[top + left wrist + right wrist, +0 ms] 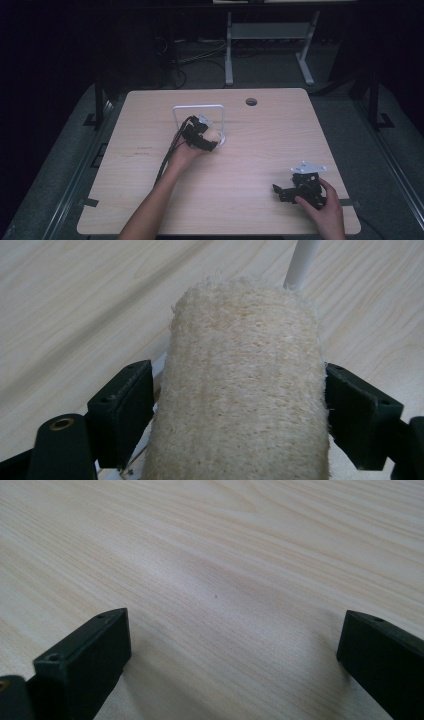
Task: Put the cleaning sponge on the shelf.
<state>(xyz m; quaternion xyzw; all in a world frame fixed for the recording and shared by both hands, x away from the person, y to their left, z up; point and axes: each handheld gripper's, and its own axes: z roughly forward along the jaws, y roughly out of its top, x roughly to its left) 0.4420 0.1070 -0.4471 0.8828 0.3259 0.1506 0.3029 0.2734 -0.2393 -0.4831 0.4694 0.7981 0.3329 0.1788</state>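
My left gripper (pixel 240 405) brackets the loofah roll (pixel 242 390) beside the white rack (pixel 198 120) — jaws wide; right gripper (pixel 235 655) gapes empty over the desk (pixel 210 555), well away from that rack.

A pale wooden desk (pixel 250 200) with rounded corners is seen from above, its grain running across the top. A round cable hole (pixel 251 102) is cut near the far edge, right of the middle. A faint dark mark (pixel 145 149) is printed on the surface toward the left side. Short strips of dark tape (pixel 90 202) are stuck at the near left corner. Behind the desk, on a grey carpeted floor (pixel 340 115), the white legs of a second table frame (pixel 229 55) are seen, and a bundle of dark cables (pixel 192 60) is laid on the floor beside them. Dark metal rails (pixel 75 170) are set along the desk's left side.
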